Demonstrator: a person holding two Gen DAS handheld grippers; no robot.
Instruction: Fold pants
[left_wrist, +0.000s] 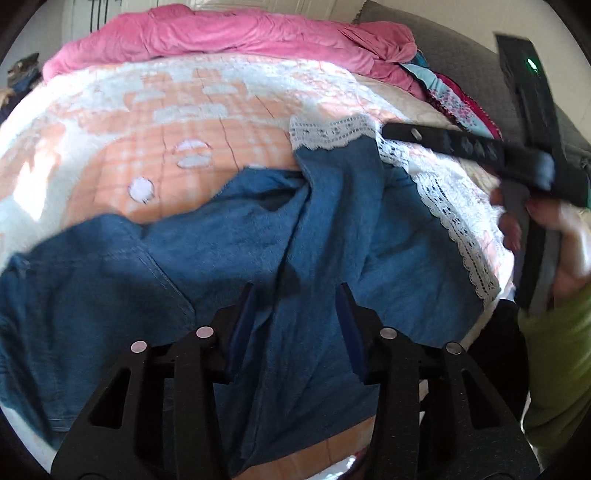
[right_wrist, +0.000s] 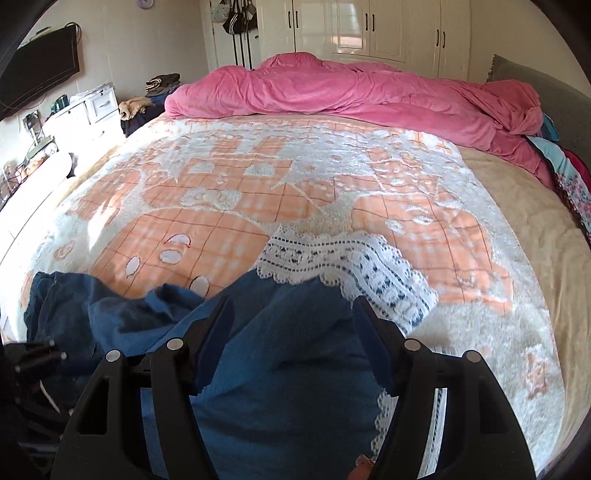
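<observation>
Left wrist view: pants (left_wrist: 258, 236), blue denim with white lace hem (left_wrist: 443, 199), spread rumpled across lower half of frame on bed (left_wrist: 184, 122). Left gripper (left_wrist: 295, 291) at bottom centre, over denim. Jaws parted, a fold of denim in the gap; cannot tell whether pads press it. Frame blurred. At right edge: right gripper (left_wrist: 532, 166) seen from the side, held in a hand (left_wrist: 554, 240), jaws not readable from there. Green sleeve (left_wrist: 554, 350) lower right.

Right wrist view: right gripper (right_wrist: 291, 306) at bottom centre, jaws released and wide, denim leg lying under and between them, no pad contact visible. Lace hem (right_wrist: 332, 254) just above the fingertips, mid-frame; second strip of lace down lower right by right finger. More denim bunched at lower left.

Bed cover orange-and-white plaid, fills mid-frame. Pink duvet (right_wrist: 351, 92) heaped along far side, top of frame. Wardrobe (right_wrist: 369, 29) top centre, TV (right_wrist: 40, 81) upper left, floral fabric (right_wrist: 569, 184) at right edge.
</observation>
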